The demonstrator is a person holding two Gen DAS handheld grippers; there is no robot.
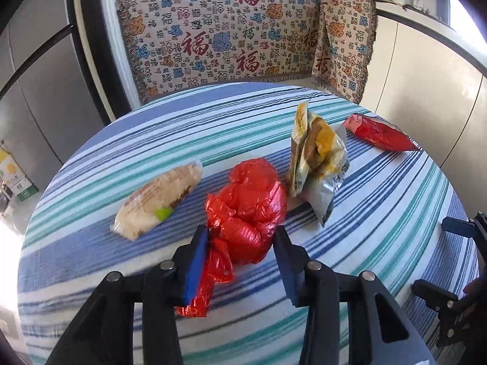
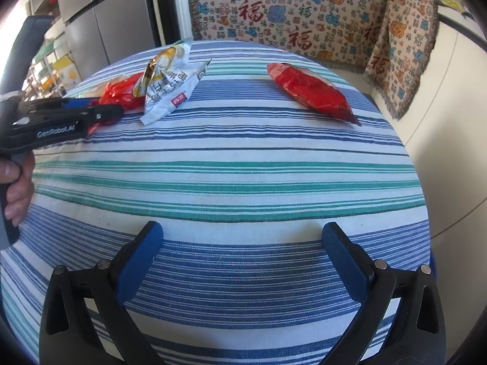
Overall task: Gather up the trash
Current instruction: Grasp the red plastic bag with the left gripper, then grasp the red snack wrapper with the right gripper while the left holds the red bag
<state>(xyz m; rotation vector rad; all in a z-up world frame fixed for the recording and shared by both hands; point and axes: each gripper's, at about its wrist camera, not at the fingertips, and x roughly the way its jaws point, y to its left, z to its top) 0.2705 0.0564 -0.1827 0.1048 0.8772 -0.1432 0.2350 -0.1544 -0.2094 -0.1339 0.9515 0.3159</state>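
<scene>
Red plastic bag, knotted and crinkly, lies on the striped table between the spread fingers of the left gripper; the left pad looks to touch the bag's tail, the right pad stands apart from it, so nothing is pinched yet. In the left wrist view a pale wrapper sits at ten o'clock from the bag, a crumpled yellow-and-silver snack packet at two o'clock, and a red packet farther off the same way.

The right gripper hangs spread over bare cloth, holding nothing.

Likely trouble: thin slick film may slide out if the jaws close only on the loose tail, or the bag may be shoved into the snack packet just beside it. Closing low could also snag the tablecloth.
</scene>
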